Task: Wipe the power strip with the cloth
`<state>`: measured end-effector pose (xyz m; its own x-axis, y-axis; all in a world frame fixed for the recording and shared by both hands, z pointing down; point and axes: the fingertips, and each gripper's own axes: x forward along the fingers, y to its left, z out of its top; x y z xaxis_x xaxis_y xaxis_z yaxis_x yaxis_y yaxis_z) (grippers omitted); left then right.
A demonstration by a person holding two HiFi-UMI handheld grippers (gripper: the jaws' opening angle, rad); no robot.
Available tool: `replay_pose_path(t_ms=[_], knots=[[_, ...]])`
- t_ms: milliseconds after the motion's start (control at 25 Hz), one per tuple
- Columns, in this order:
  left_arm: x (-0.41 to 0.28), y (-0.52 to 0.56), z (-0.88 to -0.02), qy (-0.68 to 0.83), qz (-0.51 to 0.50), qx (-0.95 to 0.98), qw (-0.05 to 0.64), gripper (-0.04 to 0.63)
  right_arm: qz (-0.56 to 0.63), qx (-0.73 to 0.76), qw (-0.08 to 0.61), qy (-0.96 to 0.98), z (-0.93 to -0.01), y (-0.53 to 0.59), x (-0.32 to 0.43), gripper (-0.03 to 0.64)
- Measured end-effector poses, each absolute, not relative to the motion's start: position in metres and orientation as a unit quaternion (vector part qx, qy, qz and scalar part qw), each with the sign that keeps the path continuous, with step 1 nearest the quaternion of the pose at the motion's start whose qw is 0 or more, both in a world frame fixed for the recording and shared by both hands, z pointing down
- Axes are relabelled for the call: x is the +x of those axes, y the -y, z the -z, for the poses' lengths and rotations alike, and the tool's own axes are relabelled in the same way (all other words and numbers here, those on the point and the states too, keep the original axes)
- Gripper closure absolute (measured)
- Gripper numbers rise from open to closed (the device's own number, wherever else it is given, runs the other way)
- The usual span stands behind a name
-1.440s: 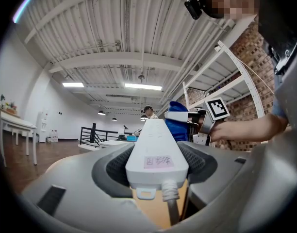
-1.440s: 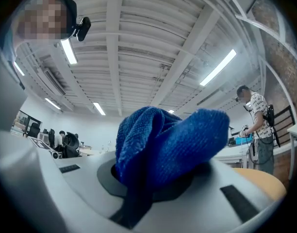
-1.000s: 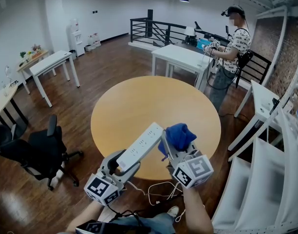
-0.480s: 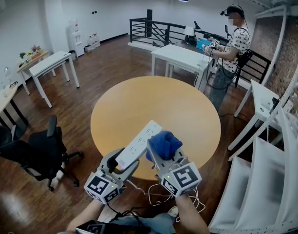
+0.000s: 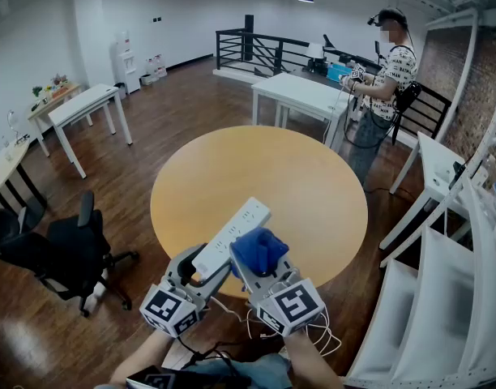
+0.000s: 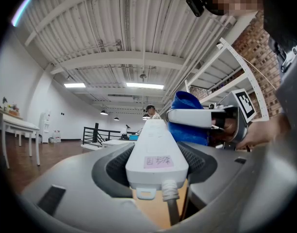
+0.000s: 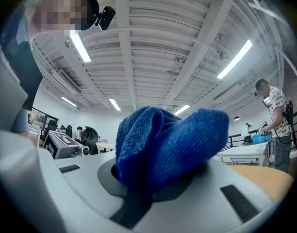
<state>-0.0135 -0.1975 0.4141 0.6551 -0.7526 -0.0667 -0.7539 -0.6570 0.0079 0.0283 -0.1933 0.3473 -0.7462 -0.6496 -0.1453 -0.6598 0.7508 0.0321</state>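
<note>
Left gripper [image 5: 206, 264], lower centre of the head view, is clamped on the cord end of the white power strip [image 5: 232, 233]; in the left gripper view both jaws press the strip's sides, spread wide around it. The strip is held off the round wooden desk [image 5: 297, 177], over its near edge, and runs up and to the right in frame. Its cable [image 5: 264, 314] hangs from the gripped end toward the bottom of the frame.

Right gripper [image 5: 260, 267], just right of the left one, is closed on a bunched blue cloth [image 5: 256, 248]; the right gripper view shows the wad pinched between the jaws and bulging out past them. The cloth sits against the strip's right edge at about mid-length. Actual contact cannot be told.

Background: a person [image 5: 390, 63] stands upper right by a white table [image 5: 301, 96]. A black office chair [image 5: 66, 250] is at lower left on the wood floor.
</note>
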Motion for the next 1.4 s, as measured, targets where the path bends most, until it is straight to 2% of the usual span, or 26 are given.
replay_pose_path(t_ms=[240, 480, 1000, 1400], knots=[[-0.016, 0.199, -0.414, -0.417, -0.026, -0.908, 0.018, 0.313, -0.048, -0.356, 0.072, -0.931, -0.345, 0.197, 0.029, 0.565], [0.002, 0.193, -0.418, -0.409, 0.033, -0.911, 0.047, 0.313, -0.044, -0.326, 0.103, -0.939, -0.312, 0.181, 0.017, 0.565], [0.009, 0.192, -0.421, -0.405, 0.053, -0.91, 0.065, 0.313, -0.012, -0.271, 0.054, -0.961, -0.328, 0.171, -0.032, 0.565], [0.006, 0.186, -0.423, -0.398, 0.055, -0.912, 0.079, 0.313, -0.032, -0.305, 0.058, -0.95, -0.325, 0.201, -0.004, 0.565]])
